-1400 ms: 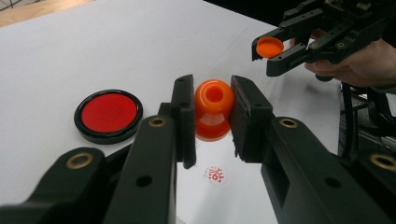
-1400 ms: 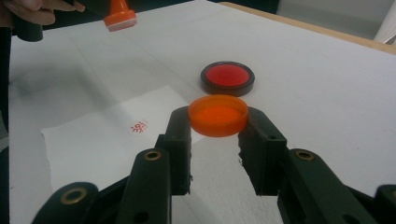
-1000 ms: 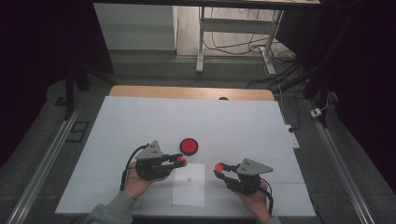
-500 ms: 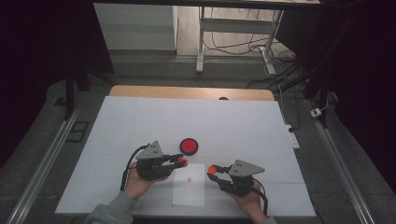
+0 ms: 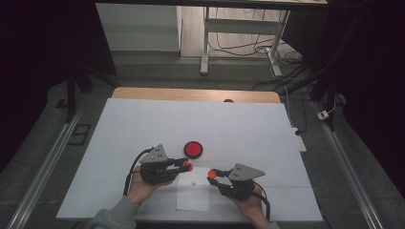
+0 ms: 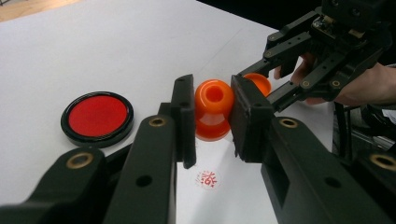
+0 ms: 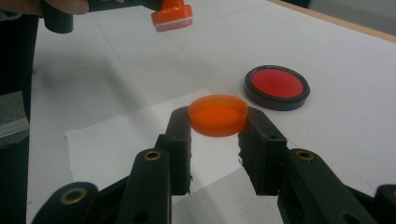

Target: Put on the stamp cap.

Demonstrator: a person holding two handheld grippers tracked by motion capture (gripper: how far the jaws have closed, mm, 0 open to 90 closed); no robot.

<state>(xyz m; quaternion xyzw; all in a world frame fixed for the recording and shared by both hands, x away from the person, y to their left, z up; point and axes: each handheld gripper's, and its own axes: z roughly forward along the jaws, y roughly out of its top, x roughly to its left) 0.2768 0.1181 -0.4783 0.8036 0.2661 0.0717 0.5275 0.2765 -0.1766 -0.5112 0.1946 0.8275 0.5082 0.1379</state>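
Observation:
My left gripper [image 5: 187, 166] is shut on an orange stamp [image 6: 214, 109], gripped by its waisted handle just above a white paper sheet [image 5: 193, 196]. A round red stamp mark [image 6: 207, 178] sits on the paper below it. My right gripper [image 5: 211, 174] is shut on a shallow orange cap [image 7: 218, 115], held by its rim with the hollow side up. The two grippers point at each other over the sheet, tips a short gap apart. In the right gripper view the stamp [image 7: 173, 14] hangs at the top, pad face down.
A round black ink pad [image 5: 193, 149] with a red centre lies open on the white table cover [image 5: 143, 124], just beyond the grippers. The wooden table edge [image 5: 191, 94] runs along the far side. Metal rails flank the table.
My right gripper has moved left with the orange cap, closing in on the left gripper over the paper. The left gripper has stayed put with the stamp.

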